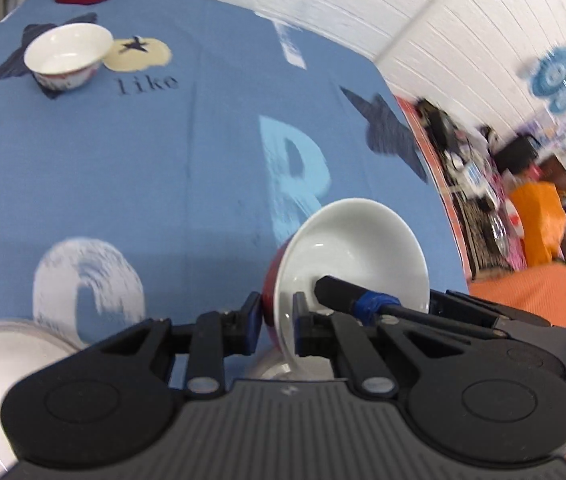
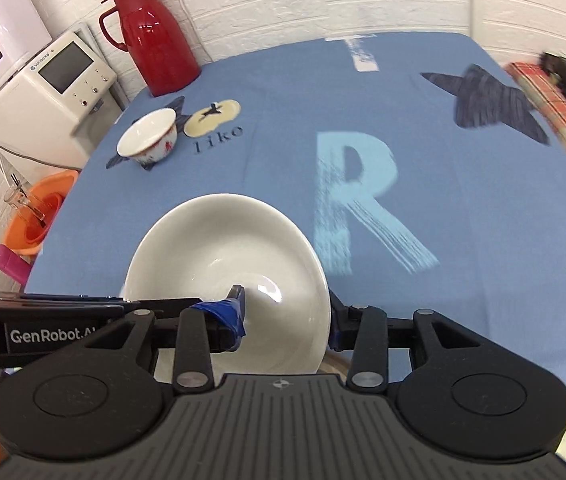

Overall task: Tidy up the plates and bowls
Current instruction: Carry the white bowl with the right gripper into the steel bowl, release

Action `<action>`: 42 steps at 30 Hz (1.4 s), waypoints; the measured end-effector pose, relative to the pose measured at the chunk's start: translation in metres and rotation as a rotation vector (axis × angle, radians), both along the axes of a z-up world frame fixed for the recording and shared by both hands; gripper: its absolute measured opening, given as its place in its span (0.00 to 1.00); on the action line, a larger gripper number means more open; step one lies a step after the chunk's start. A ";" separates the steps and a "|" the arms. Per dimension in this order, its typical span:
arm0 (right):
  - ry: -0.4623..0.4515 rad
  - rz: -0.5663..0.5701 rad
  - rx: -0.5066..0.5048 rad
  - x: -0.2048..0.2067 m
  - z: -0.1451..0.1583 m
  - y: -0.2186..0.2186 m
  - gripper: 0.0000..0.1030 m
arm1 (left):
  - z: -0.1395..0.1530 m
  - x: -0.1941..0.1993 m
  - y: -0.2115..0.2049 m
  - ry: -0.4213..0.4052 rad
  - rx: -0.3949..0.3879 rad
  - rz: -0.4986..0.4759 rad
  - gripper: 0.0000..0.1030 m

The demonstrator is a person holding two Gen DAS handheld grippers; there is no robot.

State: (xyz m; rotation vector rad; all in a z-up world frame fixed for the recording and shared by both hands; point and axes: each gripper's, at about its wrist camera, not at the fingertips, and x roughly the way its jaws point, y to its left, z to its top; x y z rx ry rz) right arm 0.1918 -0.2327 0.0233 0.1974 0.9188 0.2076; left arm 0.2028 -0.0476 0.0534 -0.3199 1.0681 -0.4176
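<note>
Both tools, left tool [image 1: 277,320] and right tool [image 2: 287,320], pinch one bowl [image 2: 227,276] rim; uneven pulls could drop it onto the tabletop [image 2: 463,200].

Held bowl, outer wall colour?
Red outside, white inside, on the glossy ceramic bowl; the left wrist view shows it best.

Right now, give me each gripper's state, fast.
Left gripper: shut on the rim of the red bowl, which it holds tilted.
Right gripper: shut on the rim of the white bowl.
</note>
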 end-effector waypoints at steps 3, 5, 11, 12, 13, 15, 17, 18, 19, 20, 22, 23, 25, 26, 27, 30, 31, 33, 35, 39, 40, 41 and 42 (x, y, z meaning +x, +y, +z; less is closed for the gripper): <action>0.020 -0.031 0.019 -0.026 -0.016 -0.009 0.24 | -0.011 -0.026 -0.011 0.006 0.014 -0.035 0.02; 0.045 -0.044 0.034 -0.040 -0.030 -0.013 0.24 | -0.021 -0.039 -0.016 0.022 0.030 -0.049 0.02; 0.084 -0.049 0.055 -0.054 -0.059 -0.016 0.24 | -0.049 -0.056 -0.023 0.055 0.073 -0.084 0.01; 0.087 -0.050 0.060 -0.056 -0.063 -0.016 0.24 | -0.053 -0.056 -0.023 0.059 0.076 -0.080 0.01; 0.091 -0.050 0.066 -0.054 -0.066 -0.016 0.24 | -0.055 -0.056 -0.024 0.059 0.083 -0.082 0.01; 0.092 -0.042 0.075 -0.057 -0.071 -0.017 0.23 | -0.061 -0.055 -0.023 0.066 0.092 -0.081 0.02; 0.080 -0.028 0.060 -0.056 -0.069 -0.015 0.24 | -0.064 -0.053 -0.023 0.064 0.098 -0.085 0.02; 0.084 -0.028 0.062 -0.056 -0.069 -0.015 0.24 | -0.064 -0.052 -0.021 0.063 0.095 -0.087 0.02; 0.089 -0.030 0.064 -0.055 -0.069 -0.015 0.24 | -0.065 -0.052 -0.020 0.065 0.091 -0.087 0.02; 0.092 -0.028 0.063 -0.055 -0.070 -0.015 0.24 | -0.064 -0.052 -0.020 0.064 0.089 -0.091 0.03; 0.092 -0.031 0.056 -0.052 -0.069 -0.016 0.22 | -0.064 -0.052 -0.020 0.058 0.096 -0.103 0.08; 0.090 -0.038 0.057 -0.052 -0.068 -0.018 0.22 | -0.064 -0.051 -0.019 0.061 0.087 -0.109 0.13; 0.100 -0.044 0.083 -0.051 -0.068 -0.022 0.22 | -0.064 -0.048 -0.016 0.078 0.063 -0.114 0.22; 0.102 -0.054 0.101 -0.051 -0.068 -0.023 0.22 | -0.063 -0.047 -0.013 0.091 0.046 -0.119 0.29; 0.104 -0.054 0.107 -0.051 -0.068 -0.024 0.22 | -0.062 -0.046 -0.010 0.102 0.027 -0.123 0.32; 0.110 -0.064 0.113 -0.050 -0.065 -0.024 0.22 | -0.056 -0.048 -0.007 0.106 0.000 -0.139 0.44; 0.101 -0.075 0.115 -0.050 -0.062 -0.024 0.22 | -0.054 -0.050 -0.006 0.102 0.004 -0.146 0.45; 0.071 -0.089 0.120 -0.050 -0.055 -0.027 0.23 | -0.050 -0.051 -0.005 0.104 -0.015 -0.167 0.54; 0.068 -0.090 0.122 -0.048 -0.049 -0.030 0.23 | -0.045 -0.052 -0.003 0.094 -0.008 -0.164 0.55; 0.058 -0.102 0.113 -0.049 -0.043 -0.035 0.23 | -0.036 -0.052 0.002 0.072 -0.004 -0.168 0.55; 0.060 -0.108 0.120 -0.049 -0.042 -0.036 0.23 | -0.034 -0.052 0.003 0.070 -0.005 -0.173 0.55; 0.056 -0.113 0.121 -0.049 -0.041 -0.037 0.24 | -0.031 -0.052 0.005 0.068 -0.008 -0.172 0.55; 0.050 -0.117 0.118 -0.049 -0.039 -0.038 0.24 | -0.028 -0.052 0.009 0.061 -0.017 -0.171 0.55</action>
